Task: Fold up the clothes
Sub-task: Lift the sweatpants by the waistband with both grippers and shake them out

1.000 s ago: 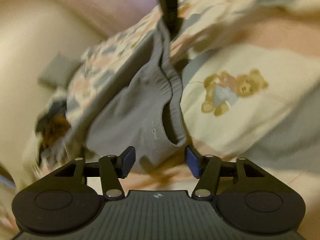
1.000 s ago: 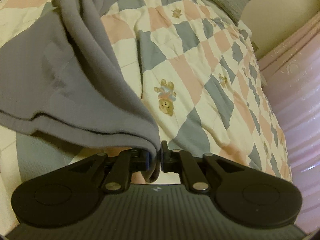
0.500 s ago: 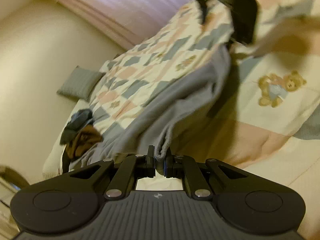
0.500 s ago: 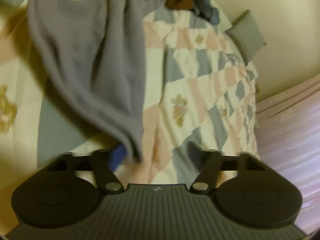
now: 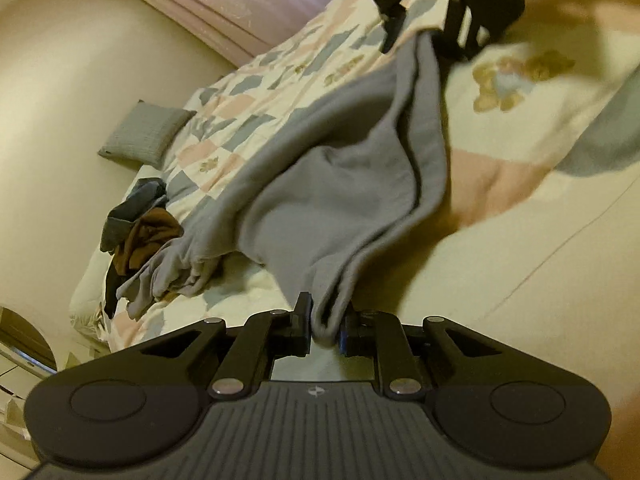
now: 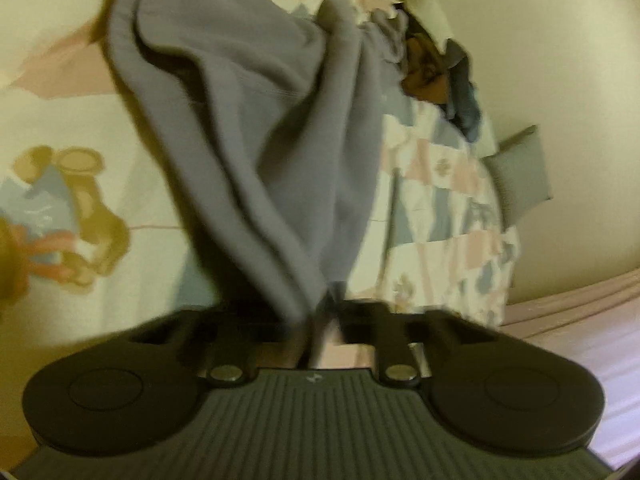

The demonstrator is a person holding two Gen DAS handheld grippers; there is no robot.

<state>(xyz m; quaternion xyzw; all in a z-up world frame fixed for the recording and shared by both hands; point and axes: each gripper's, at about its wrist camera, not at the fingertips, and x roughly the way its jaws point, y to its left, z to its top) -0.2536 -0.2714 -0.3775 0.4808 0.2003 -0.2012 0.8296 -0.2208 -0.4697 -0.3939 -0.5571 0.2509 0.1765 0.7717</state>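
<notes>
1. The soft grey fleece-like garment (image 5: 340, 184) is stretched in a sagging span above the bed, held at two ends; its thick, matte cloth hangs in deep rounded folds with a doubled hem edge.
2. The left gripper (image 5: 324, 330) has its black fingers (image 5: 301, 322) pinched on a bunched corner of the garment; the jaws are opening by a hair, yet the cloth fills the narrow gap and the pads press on it.
3. The right gripper (image 6: 316, 320) is closed on the garment's far end; this view is blurred, but the cloth runs straight in between its fingers. From the left wrist view the same gripper shows at the top (image 5: 430, 34), with the cloth gathered to a point there.
4. Below lies a quilted patchwork bedspread (image 5: 520, 208) of cream, pink and grey-blue squares, printed with teddy bears (image 5: 516, 80).
5. A crumpled brown and dark blue clothes heap (image 5: 140, 228) lies near the bed's far edge, touching the garment's trailing wrinkled end.
6. A square grey ribbed cushion (image 5: 146, 132) leans by the cream wall.
</notes>
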